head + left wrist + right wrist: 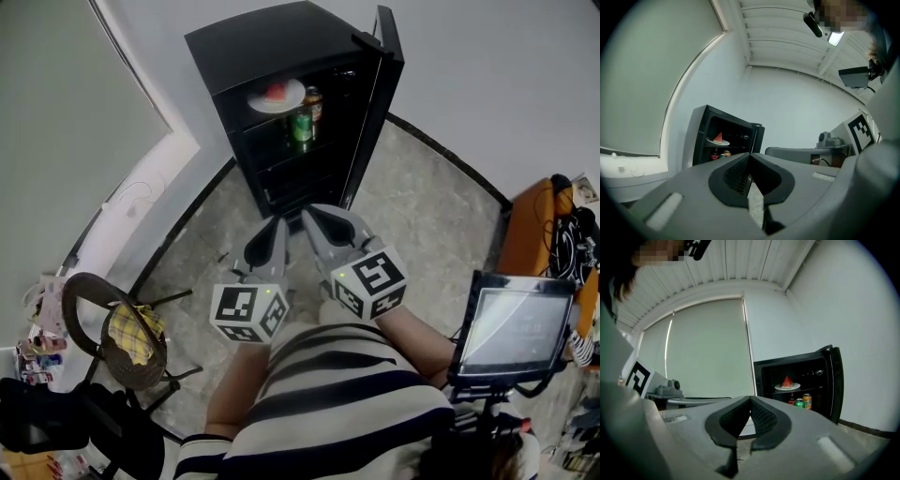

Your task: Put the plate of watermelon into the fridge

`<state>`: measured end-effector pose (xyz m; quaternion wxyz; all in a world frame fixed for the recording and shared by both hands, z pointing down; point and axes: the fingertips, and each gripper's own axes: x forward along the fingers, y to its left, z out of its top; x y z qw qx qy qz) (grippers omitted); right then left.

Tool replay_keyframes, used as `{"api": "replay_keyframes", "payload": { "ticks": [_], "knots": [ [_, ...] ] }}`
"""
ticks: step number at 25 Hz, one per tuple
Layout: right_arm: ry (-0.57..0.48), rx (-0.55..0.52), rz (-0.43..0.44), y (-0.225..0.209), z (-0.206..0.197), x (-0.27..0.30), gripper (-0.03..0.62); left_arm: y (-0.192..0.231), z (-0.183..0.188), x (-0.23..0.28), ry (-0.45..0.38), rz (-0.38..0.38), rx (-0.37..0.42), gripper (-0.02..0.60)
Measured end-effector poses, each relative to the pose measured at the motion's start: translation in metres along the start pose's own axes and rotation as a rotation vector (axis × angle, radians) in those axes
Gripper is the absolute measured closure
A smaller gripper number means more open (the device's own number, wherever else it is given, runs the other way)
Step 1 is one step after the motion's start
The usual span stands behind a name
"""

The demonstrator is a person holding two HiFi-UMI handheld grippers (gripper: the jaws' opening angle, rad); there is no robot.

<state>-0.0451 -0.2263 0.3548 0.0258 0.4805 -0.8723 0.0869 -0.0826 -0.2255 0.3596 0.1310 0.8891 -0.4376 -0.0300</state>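
Observation:
A white plate [278, 97] with a red watermelon slice [276, 91] rests on the top shelf of a small black fridge [281, 42] whose door [375, 103] stands open to the right. The same plate [787, 386] with its slice [718, 137] shows in both gripper views. My left gripper [276, 225] and right gripper [314, 217] are held side by side in front of the person's striped shirt, well short of the fridge. Both are shut with nothing between the jaws.
Drink cans [301, 125] stand on the fridge shelf below the plate. A round chair [117, 337] with a yellow cloth is at the left. A monitor [514, 330] on a stand and an orange seat [534, 225] are at the right. The floor is grey stone.

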Motion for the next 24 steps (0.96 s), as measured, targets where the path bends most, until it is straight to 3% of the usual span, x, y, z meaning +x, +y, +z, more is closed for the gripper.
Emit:
{"api": "replay_keyframes", "payload": {
  "ticks": [24],
  "knots": [
    [0.022, 0.005, 0.052, 0.020, -0.013, 0.005, 0.597, 0.000, -0.001, -0.010, -0.002, 0.018, 0.022, 0.580]
  ]
}}
